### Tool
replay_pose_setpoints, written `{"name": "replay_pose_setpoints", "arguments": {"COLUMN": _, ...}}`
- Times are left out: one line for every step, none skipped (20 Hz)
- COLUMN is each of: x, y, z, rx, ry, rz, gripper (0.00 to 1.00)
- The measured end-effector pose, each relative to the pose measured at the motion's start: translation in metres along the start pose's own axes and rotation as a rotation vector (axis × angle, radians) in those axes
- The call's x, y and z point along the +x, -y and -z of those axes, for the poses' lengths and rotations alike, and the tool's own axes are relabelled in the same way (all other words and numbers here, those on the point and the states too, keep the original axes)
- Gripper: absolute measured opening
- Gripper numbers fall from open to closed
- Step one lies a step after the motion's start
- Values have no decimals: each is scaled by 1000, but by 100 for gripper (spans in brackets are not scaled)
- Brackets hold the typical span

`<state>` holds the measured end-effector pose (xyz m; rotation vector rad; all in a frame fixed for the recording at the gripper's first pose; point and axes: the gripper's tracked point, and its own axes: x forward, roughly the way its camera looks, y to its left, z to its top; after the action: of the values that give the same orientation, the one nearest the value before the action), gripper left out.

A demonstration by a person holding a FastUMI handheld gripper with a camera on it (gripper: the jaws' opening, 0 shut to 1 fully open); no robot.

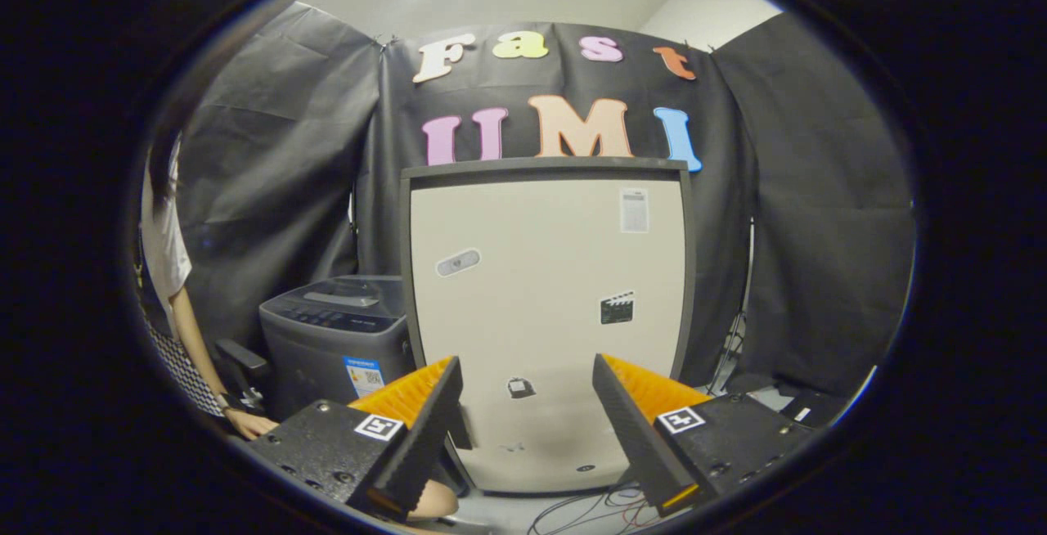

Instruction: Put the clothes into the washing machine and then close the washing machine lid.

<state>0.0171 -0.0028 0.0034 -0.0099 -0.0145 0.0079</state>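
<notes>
Tool (527, 416) wide open, fingers holding nothing. Washing machine (335, 334) sits beyond the left finger, lid down; its right side is hidden behind a tall beige panel (548, 314) straight ahead of the fingers. Person (176, 289) beside the machine, partly cut off. Cables (589, 510) on floor below panel. Clothes: can't make out.

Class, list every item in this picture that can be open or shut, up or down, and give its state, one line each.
Claw: open, nothing between its fingers.
Small dark grey top-loading washing machine: lid down, shut.
Tall beige cabinet with dark frame: front closed, upright beyond the fingers.
</notes>
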Motion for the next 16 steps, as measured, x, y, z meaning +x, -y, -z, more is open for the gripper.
{"name": "replay_pose_setpoints", "arguments": {"x": -1, "y": -1, "z": 0, "rx": -2, "ry": 4, "rz": 0, "gripper": 97}}
{"name": "replay_pose_setpoints", "arguments": {"x": 0, "y": 1, "z": -2, "rx": -4, "ry": 8, "rz": 6, "gripper": 97}}
{"name": "replay_pose_setpoints", "arguments": {"x": 1, "y": 3, "z": 1, "rx": -1, "ry": 1, "rz": 15, "gripper": 97}}
{"name": "replay_pose_setpoints", "arguments": {"x": 0, "y": 3, "z": 0, "rx": -2, "ry": 3, "rz": 15, "gripper": 97}}
{"name": "replay_pose_setpoints", "arguments": {"x": 0, "y": 2, "z": 0, "rx": -3, "ry": 6, "rz": 15, "gripper": 97}}
{"name": "replay_pose_setpoints", "arguments": {"x": 1, "y": 2, "z": 0, "rx": -2, "ry": 5, "rz": 15, "gripper": 97}}
{"name": "replay_pose_setpoints", "arguments": {"x": 0, "y": 2, "z": 0, "rx": -2, "ry": 2, "rz": 15, "gripper": 97}}
{"name": "replay_pose_setpoints", "arguments": {"x": 0, "y": 2, "z": 0, "rx": -2, "ry": 2, "rz": 15, "gripper": 97}}
{"name": "replay_pose_setpoints", "arguments": {"x": 0, "y": 2, "z": 0, "rx": -2, "ry": 4, "rz": 15, "gripper": 97}}
{"name": "replay_pose_setpoints", "arguments": {"x": 0, "y": 2, "z": 0, "rx": -2, "ry": 5, "rz": 15, "gripper": 97}}
{"name": "replay_pose_setpoints", "arguments": {"x": 1, "y": 2, "z": 0, "rx": -2, "ry": 3, "rz": 15, "gripper": 97}}
{"name": "replay_pose_setpoints", "arguments": {"x": 1, "y": 2, "z": 0, "rx": -1, "ry": 2, "rz": 15, "gripper": 97}}
{"name": "replay_pose_setpoints", "arguments": {"x": 0, "y": 2, "z": 0, "rx": -2, "ry": 4, "rz": 15, "gripper": 97}}
{"name": "replay_pose_setpoints", "arguments": {"x": 0, "y": 2, "z": -1, "rx": -2, "ry": 6, "rz": 15, "gripper": 97}}
{"name": "replay_pose_setpoints", "arguments": {"x": 1, "y": 2, "z": 0, "rx": -2, "ry": 5, "rz": 15, "gripper": 97}}
{"name": "replay_pose_setpoints", "arguments": {"x": 1, "y": 2, "z": 0, "rx": -2, "ry": 4, "rz": 15, "gripper": 97}}
